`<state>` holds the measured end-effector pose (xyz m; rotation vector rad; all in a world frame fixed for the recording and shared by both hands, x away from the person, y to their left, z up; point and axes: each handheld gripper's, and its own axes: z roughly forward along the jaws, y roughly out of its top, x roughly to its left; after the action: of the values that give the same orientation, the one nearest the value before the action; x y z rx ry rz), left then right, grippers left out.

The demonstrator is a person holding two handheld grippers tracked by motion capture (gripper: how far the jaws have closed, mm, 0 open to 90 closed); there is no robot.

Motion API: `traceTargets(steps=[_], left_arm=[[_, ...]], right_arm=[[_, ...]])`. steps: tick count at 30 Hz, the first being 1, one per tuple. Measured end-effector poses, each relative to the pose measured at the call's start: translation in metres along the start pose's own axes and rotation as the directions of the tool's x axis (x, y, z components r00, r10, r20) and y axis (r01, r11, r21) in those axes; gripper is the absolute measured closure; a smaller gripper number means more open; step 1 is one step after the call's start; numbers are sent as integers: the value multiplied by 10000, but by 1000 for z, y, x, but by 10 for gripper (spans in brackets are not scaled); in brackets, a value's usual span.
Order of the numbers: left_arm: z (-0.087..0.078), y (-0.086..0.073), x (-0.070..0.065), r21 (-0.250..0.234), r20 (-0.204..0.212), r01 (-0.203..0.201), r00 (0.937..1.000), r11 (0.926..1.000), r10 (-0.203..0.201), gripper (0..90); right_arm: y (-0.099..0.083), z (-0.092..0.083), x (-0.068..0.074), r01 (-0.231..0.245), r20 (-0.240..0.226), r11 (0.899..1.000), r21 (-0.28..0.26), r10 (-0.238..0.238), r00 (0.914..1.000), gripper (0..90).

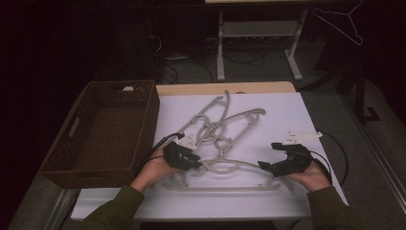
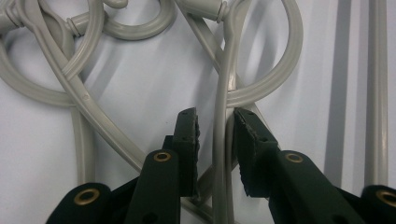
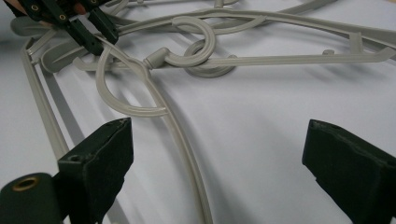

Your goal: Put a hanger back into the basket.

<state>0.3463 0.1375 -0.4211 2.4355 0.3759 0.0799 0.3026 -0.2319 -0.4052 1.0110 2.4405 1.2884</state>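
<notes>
Grey plastic hangers tangled on white table, wicker basket at left.
White table [image 1: 287, 115] carries brown basket [image 1: 103, 132] and hanger pile [image 1: 220, 129]. Left gripper [image 2: 215, 135] straddles nearest hanger's arm [image 2: 220, 154], jaws narrowed, contact unconfirmed. Right gripper [image 3: 217, 158] spread, holding nothing.

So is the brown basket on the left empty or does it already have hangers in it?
Empty: in the high view the basket shows only its bare woven floor, and the grey hangers lie tangled on the white table.

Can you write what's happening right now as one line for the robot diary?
left gripper: fingers around grey hanger, not yet pressing | right gripper: open above another hanger's arm | basket: left of the hangers
</notes>
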Motion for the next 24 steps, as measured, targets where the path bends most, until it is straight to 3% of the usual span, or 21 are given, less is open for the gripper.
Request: traceTargets(steps=[6, 9, 14, 18, 24], left_arm=[[4, 5, 0, 27, -264, -152, 9995, 9999, 152, 687], [7, 7, 2, 274, -345, -259, 9990, 9993, 268, 700], [13, 10, 3, 312, -175, -184, 9997, 9993, 190, 714], [14, 12, 3, 361, -10, -274, 9996, 9990, 275, 782], [13, 12, 1, 373, -9, -420, 9991, 9984, 420, 808]], right_arm=[[0, -1, -1, -81, 28, 9999, -93, 81, 10000, 86], [0, -1, 0, -50, 4, 10000, -84, 50, 10000, 86], [0, -1, -1, -37, -17, 10000, -82, 37, 10000, 87], [0, 0, -1, -65, -52, 10000, -71, 64, 10000, 87], [0, 1, -1, -48, -60, 10000, -41, 48, 10000, 87]])
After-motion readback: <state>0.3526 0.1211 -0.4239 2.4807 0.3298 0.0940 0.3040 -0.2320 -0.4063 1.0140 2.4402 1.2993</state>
